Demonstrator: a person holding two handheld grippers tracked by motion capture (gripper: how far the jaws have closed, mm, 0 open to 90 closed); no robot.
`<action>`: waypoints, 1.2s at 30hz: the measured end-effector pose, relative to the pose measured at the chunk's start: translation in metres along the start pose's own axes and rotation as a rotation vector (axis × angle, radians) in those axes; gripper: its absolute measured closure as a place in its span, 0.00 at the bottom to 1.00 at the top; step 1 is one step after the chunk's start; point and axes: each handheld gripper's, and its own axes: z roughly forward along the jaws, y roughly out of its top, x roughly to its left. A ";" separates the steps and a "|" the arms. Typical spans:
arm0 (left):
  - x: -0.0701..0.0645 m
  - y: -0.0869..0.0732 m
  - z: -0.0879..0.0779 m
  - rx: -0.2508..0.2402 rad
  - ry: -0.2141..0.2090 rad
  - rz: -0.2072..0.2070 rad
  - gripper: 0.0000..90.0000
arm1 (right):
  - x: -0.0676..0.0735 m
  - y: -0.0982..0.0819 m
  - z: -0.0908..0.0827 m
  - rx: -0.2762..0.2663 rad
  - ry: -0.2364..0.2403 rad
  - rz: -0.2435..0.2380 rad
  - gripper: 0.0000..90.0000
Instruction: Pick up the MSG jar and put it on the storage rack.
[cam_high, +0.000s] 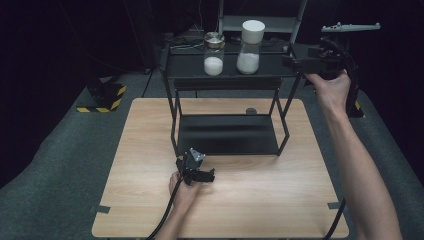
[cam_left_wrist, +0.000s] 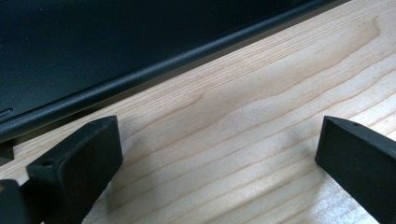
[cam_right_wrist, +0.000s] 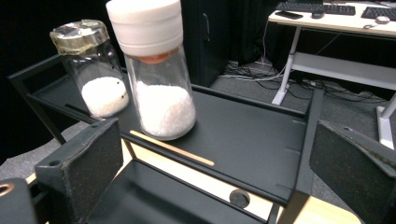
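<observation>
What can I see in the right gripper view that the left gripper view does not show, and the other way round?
Right gripper view alone: two jars of white grains on the top shelf, one with a white cap, one with a clear lid, plus a desk behind.

Left gripper view alone: the table's wood close up, beside the edge of the lower shelf.

Both: black jaws standing apart with nothing between them, and the black rack.
</observation>
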 end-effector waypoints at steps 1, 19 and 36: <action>0.001 0.001 -0.001 0.007 -0.001 0.009 0.01 | -0.001 -0.002 -0.001 0.001 0.000 0.001 0.02; 0.001 0.001 -0.001 0.008 0.000 0.011 0.01 | -0.009 -0.028 -0.011 0.018 -0.005 -0.008 0.02; 0.001 0.001 0.000 0.004 -0.001 0.008 0.01 | -0.002 -0.050 -0.001 0.059 0.005 -0.042 0.02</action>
